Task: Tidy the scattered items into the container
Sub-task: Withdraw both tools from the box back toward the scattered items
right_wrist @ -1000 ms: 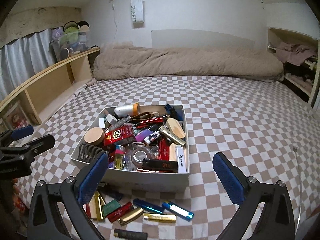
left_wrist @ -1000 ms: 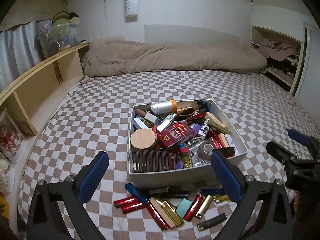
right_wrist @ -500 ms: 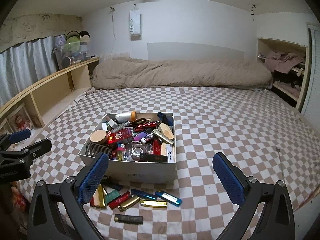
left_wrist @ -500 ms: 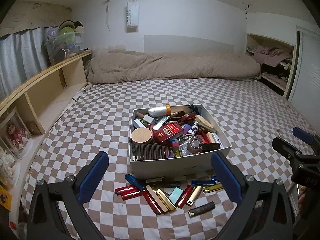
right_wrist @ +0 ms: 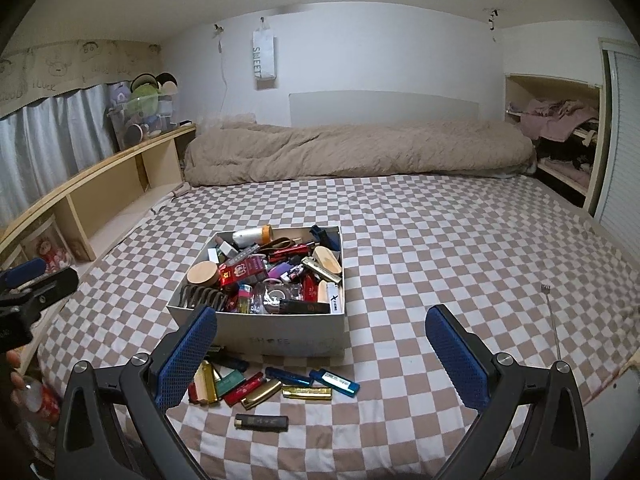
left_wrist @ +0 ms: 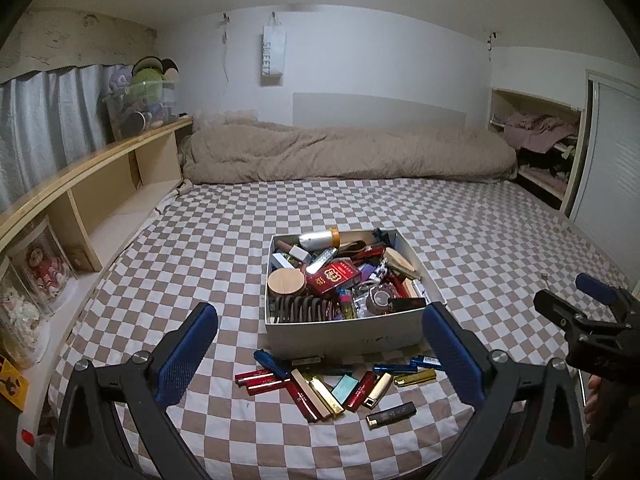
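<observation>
- Left wrist view: the left tongs (left_wrist: pixel 320 354) hung spread wide and empty above the near edge of the brown-and-white checked bed sheet (left_wrist: pixel 200 248), gripping nothing.
- The open white cardboard box (left_wrist: pixel 344 334) sat on the bed straight ahead, already heaped with a red cigarette pack (left_wrist: pixel 334 277), a round wooden lid (left_wrist: pixel 286 283) and assorted clutter.
- Loose lighters (left_wrist: pixel 320 386) in red, gold, blue and teal lay fanned out just before the box's front wall, with one black lighter (left_wrist: pixel 391 415) nearest of all; they looked placed for short lifts over that wall.
- The right tongs (left_wrist: pixel 580 300) showed at the right edge, their jaws also apart.
- Right wrist view: the right tongs (right_wrist: pixel 320 356) were parted wide, holding nothing, with the box (right_wrist: pixel 296 338) ahead and slightly left.
- The black lighter (right_wrist: pixel 261 422) lay apart from the row, the blue lighter (right_wrist: pixel 335 381) at its right end; either seemed the easiest first pick.
- The left tongs (right_wrist: pixel 32 284) hovered at the left edge; no lighter had been taken up yet.
</observation>
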Motion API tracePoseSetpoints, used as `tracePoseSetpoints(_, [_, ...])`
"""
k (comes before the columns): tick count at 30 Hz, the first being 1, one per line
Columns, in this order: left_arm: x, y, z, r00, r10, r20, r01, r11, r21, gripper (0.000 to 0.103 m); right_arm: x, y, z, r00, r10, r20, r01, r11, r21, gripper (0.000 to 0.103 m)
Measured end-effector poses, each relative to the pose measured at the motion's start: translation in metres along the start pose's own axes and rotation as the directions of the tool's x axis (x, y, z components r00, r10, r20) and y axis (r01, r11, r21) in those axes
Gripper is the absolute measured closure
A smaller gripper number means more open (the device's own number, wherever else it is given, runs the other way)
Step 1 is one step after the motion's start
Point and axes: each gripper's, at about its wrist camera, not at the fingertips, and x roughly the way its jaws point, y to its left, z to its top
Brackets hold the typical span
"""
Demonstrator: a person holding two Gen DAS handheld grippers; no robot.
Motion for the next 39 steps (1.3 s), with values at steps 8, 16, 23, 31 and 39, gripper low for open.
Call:
tracePoseSetpoints(8, [-0.019, 0.008, -0.002, 1.0, 0.017, 0.016, -0.017, 1.0, -0.013, 0.0, -0.014, 0.007, 0.0, 1.0, -0.005, 0.009, 0.006, 1.0, -0.016, 0.0])
tracePoseSetpoints(16, [-0.032, 0.02, -0.008, 0.999, 0.035, 0.034, -0.034, 0.999, -0.035, 0.0, -0.024, 0.011, -0.006, 1.0, 0.015, 0.02, -0.014, 1.0, -0.017, 0.0])
tracePoseSetpoints(23, [-0.033, 0.033, -0.018, 0.998, 0.047, 0.042, -0.045, 0.997, -0.065, 0.0, -0.021, 0.007, -0.009, 0.999, 0.051, 0.015, -0.051, 0.998, 0.024, 0.0])
tracePoseSetpoints(31, [-0.021, 0.041, -0.023, 0.999, 0.036, 0.035, -0.034, 0.996, -0.078, 0.0, -0.009, 0.011, -0.016, 0.999, 0.044, 0.005, -0.045, 0.998, 0.036, 0.0])
tracePoseSetpoints(39, [0.002, 0.042, -0.036, 0.999, 0.022, 0.027, -0.02, 0.997, -0.07, 0.0, 0.016, 0.023, -0.032, 1.0, -0.006, -0.015, 0.006, 1.0, -0.007, 0.0])
